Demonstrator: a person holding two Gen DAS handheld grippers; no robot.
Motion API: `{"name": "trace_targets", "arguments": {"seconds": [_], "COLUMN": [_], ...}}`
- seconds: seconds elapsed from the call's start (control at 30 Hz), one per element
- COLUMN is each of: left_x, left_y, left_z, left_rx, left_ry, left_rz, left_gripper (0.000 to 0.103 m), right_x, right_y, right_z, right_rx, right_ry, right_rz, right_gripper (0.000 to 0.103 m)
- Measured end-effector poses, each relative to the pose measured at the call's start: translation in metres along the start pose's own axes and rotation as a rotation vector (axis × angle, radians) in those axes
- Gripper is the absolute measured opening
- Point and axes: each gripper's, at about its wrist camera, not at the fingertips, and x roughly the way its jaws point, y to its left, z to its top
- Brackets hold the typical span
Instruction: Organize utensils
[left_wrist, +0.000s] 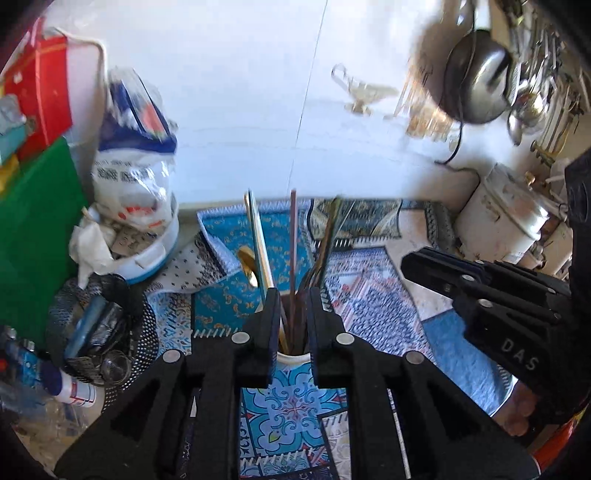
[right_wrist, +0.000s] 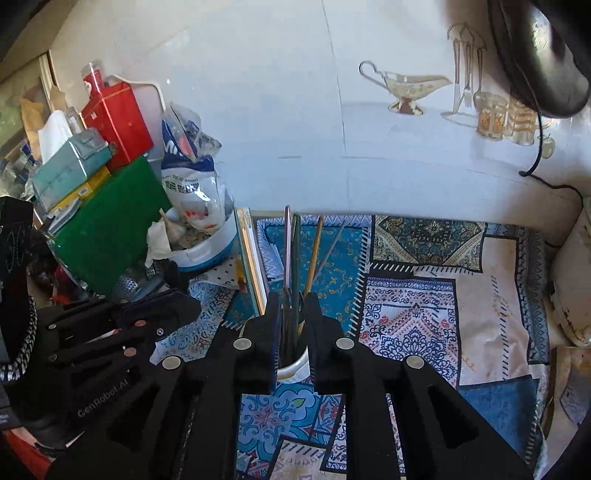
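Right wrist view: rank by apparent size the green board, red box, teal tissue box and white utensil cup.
1. green board
2. red box
3. teal tissue box
4. white utensil cup, mostly hidden behind the gripper fingers, so unsure.

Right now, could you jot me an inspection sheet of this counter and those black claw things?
Surface: patterned cloth over the counter.
Job's things: white cup holding chopsticks and utensils; gold spoon lies on the cloth.
Clutter: green board, red box, tissue box, plastic bag, mesh basket.
Grippers: left gripper and right gripper slightly open, nothing gripped.
Cables: black cord down the wall.
Surroundings: tiled wall, hanging pan.
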Motion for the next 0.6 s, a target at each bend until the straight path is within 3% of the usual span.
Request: {"name": "trace_targets", "arguments": {"seconds": [0.07,0.2,0.33,0.4,0.47,0.6], "left_x": [-0.030,-0.099,-0.159,-0.188,-0.213,-0.250], "left_y": [-0.009,-0.039,-0.076,-0.096,-0.114,-0.138], "left_z": [0.001,-0.003,-0.015,-0.027,-0.040,-0.066], "left_rx": [-0.005,-0.005,0.017,0.035,0.050,0.054], "left_ry": [-0.066,-0.232,-0.359,-0.428,-0.490,-0.553], "left_rz": [0.003,0.046,0.041,0.057,0.086,0.092], "left_gripper": [0.012,0.027,0.034,0.041,0.048,0.072], "right_x": [-0.034,-0.104,-0.177,-0.208,-0.233,-0.265], "right_y": [0.001,0.003,0.002,0.003,0.003,0.005], "right_z": [0.000,-0.005,-0.020,-0.031,-0.042,-0.059], "right_rx": [-0.026,-0.067,-0.087,-0.098,-0.102,-0.112], "right_ry": [-0.061,-0.196,-0.327,-0.391,-0.453,-0.529], "right_rz": [0.008,0.016,0.019,0.008,-0.011,-0.045], "right_gripper": [0.016,0.016,0.018,0.024,0.037,0.053]}}
